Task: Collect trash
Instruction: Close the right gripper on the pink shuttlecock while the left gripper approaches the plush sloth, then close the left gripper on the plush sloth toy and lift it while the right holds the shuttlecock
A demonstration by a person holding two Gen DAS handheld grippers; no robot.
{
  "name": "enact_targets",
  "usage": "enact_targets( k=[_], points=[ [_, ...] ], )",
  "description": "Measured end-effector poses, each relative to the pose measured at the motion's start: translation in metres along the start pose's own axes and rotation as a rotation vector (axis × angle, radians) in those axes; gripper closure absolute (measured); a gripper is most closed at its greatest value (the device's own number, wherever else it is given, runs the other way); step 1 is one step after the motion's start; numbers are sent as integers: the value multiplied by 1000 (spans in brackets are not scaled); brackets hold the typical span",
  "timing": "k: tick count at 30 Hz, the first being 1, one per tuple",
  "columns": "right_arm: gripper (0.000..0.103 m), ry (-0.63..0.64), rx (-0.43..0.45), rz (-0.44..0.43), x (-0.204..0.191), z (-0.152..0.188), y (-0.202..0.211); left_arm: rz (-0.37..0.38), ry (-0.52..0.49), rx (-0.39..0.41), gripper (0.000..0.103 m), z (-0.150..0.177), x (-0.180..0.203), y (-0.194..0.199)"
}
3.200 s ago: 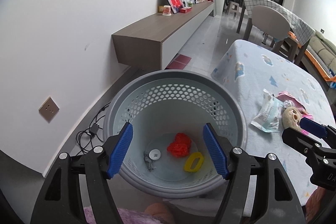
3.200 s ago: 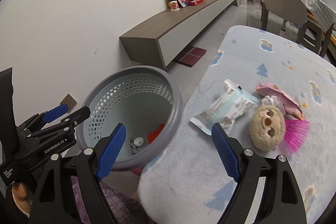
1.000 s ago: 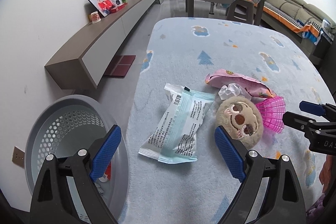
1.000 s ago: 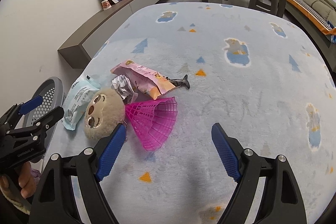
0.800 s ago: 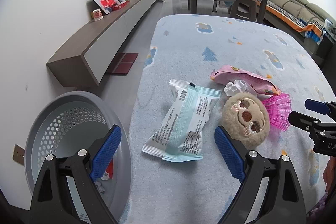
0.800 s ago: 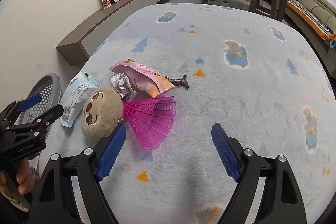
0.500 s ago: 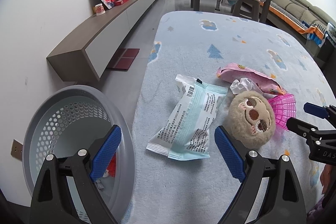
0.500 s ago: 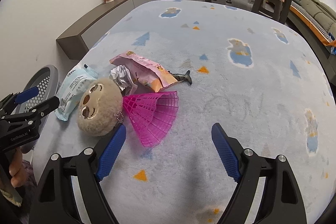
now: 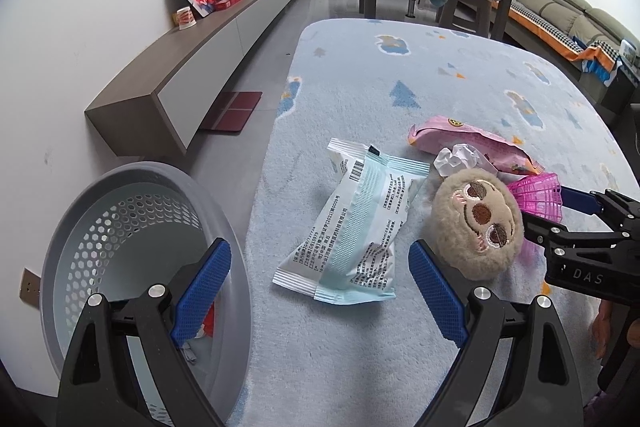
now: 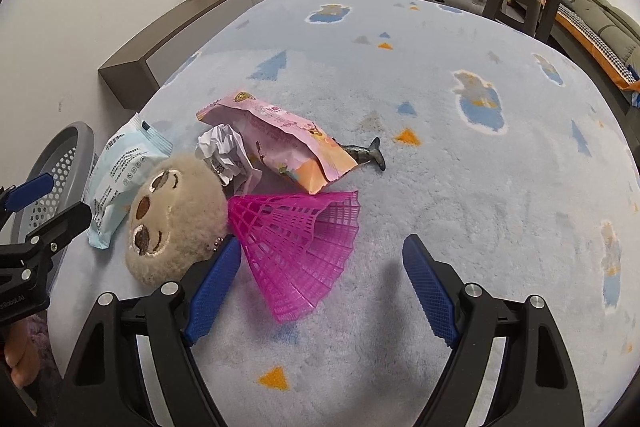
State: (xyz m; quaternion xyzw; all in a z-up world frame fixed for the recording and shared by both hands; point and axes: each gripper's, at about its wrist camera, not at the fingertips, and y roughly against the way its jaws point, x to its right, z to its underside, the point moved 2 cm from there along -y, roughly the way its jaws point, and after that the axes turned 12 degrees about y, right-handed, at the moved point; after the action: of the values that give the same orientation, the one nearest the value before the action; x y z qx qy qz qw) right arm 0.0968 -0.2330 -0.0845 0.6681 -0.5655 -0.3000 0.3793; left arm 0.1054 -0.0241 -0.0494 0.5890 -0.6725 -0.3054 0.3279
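Lying flat on the blue rug [image 9: 360,367], just beside the grey basket [image 9: 68,227], the pale blue wrapper [image 9: 356,223] is crinkled, with a barcode and small print. Your left gripper [image 9: 316,291] hangs above its near end with jaws wide and holding nothing. Your right gripper [image 10: 320,283] is also wide, over the pink mesh fan [image 10: 304,239].

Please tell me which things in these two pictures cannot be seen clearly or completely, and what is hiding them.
- Basket contents, left wrist view: hidden by the left gripper finger and the basket wall; only red and grey scraps show.
- Small dark figure, right wrist view: mostly under the pink snack bag.
- Crumpled paper, right wrist view: print too small to read.
- Right gripper in the left wrist view: cut off by the right edge.
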Motion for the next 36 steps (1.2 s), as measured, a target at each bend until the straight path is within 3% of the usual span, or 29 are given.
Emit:
enact_targets(
  k=[5, 9, 16, 36],
  points=[
    [24, 6, 5, 8, -4, -5, -5, -1, -1, 0, 14, 0, 0, 0],
    [39, 8, 10, -14, -7, -6, -7, -3, -4, -2, 14, 0, 1, -2],
    [50, -2, 37, -21, -6, -4, 3, 2, -5, -1, 14, 2, 2, 0],
    [54, -131, 88, 3, 41, 24, 53, 74, -75, 27, 14, 11, 68, 7]
  ],
)
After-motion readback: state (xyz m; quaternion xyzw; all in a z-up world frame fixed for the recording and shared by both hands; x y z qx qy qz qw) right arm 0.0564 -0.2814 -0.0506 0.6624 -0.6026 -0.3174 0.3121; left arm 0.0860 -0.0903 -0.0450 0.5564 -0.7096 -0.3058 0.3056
